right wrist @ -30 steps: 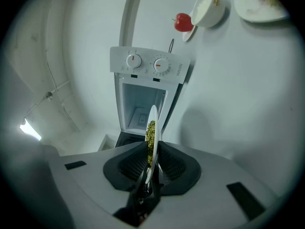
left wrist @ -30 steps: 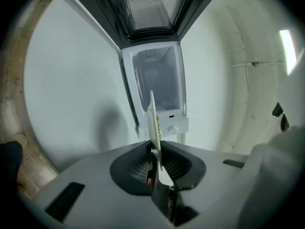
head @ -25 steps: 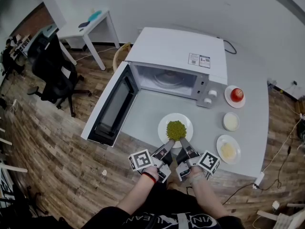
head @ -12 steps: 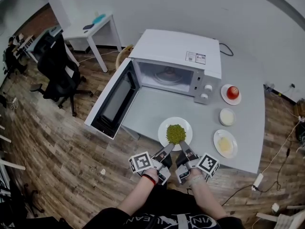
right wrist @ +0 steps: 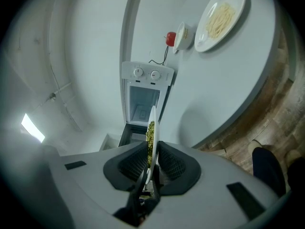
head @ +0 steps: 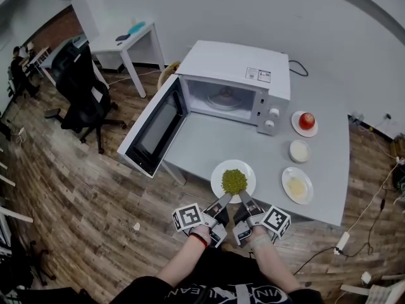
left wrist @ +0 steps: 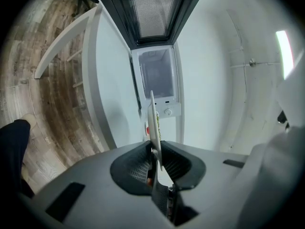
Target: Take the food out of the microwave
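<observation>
A white plate (head: 219, 171) heaped with green peas (head: 234, 181) hangs over the grey table's front part. Both grippers grip its near rim. My left gripper (head: 224, 199) is shut on the rim's left side, and my right gripper (head: 241, 199) is shut on the right side. In the left gripper view the plate (left wrist: 154, 123) stands edge-on between the jaws. The right gripper view shows the plate (right wrist: 152, 140) and peas (right wrist: 149, 130) edge-on too. The white microwave (head: 243, 75) stands behind with its door (head: 154, 132) swung wide open and its cavity bare.
On the table's right side sit a plate with a red apple (head: 306, 120), a small white bowl (head: 299, 150) and a plate of pale noodles (head: 296, 185). The open door overhangs the table's left edge. An office chair (head: 85, 97) and a white desk (head: 123, 40) stand on the wooden floor.
The plate of peas and both grippers have drawn back toward me, away from the microwave, to the table's front edge. Both grips stay the same.
</observation>
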{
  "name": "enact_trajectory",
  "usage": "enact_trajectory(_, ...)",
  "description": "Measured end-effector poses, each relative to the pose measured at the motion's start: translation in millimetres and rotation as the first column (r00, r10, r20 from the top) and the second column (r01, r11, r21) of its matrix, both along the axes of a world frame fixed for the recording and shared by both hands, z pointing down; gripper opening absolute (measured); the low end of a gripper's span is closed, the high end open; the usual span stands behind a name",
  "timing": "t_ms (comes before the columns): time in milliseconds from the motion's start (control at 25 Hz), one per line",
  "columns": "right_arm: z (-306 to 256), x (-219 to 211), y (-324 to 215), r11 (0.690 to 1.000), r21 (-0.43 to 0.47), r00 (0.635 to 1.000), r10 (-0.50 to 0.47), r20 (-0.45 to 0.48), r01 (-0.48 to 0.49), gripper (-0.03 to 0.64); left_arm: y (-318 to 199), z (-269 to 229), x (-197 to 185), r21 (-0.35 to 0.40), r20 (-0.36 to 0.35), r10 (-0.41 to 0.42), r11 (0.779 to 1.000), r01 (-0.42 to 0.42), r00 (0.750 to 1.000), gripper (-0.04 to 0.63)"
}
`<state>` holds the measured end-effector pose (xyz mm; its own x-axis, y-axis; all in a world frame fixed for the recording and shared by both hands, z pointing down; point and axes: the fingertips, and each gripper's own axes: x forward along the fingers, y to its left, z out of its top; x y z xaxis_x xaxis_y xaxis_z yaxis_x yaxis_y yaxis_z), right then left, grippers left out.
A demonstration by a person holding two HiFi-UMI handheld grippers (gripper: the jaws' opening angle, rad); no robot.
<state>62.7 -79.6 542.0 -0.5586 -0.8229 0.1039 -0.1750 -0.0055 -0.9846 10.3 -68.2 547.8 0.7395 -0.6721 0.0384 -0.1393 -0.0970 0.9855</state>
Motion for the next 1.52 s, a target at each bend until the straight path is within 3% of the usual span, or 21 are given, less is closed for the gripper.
enact_trajectory(240,4,4,16,1.000,0.004,1.000,-0.010,0.000,0.010,0.069,18,4,4,-0.009,0.002,-0.004,1.000,0.004,1.000,0.058)
enact_trajectory(520,6,8,32,1.000,-0.015,1.000,-0.013,0.001,0.013,0.067,32,-4,14,-0.007,-0.081,0.002,1.000,-0.003,0.997,0.060)
enact_trajectory(720,9,11,37,1.000,-0.014,1.000,-0.015,-0.009,0.015,0.067,39,10,10,-0.026,0.005,0.013,1.000,-0.012,1.000,0.060)
enact_trajectory(840,10,11,39,1.000,-0.018,1.000,-0.015,-0.011,0.014,0.067,40,7,11,-0.025,-0.022,0.009,1.000,-0.010,1.000,0.060)
enact_trajectory(1000,9,9,41,1.000,-0.022,1.000,-0.015,0.004,0.015,0.067,43,9,8,-0.025,0.006,0.006,1.000,-0.006,1.000,0.060)
enact_trajectory(1520,10,7,43,1.000,-0.024,1.000,-0.020,-0.002,0.020,0.067,45,10,7,-0.039,-0.003,0.005,0.999,-0.005,1.000,0.060)
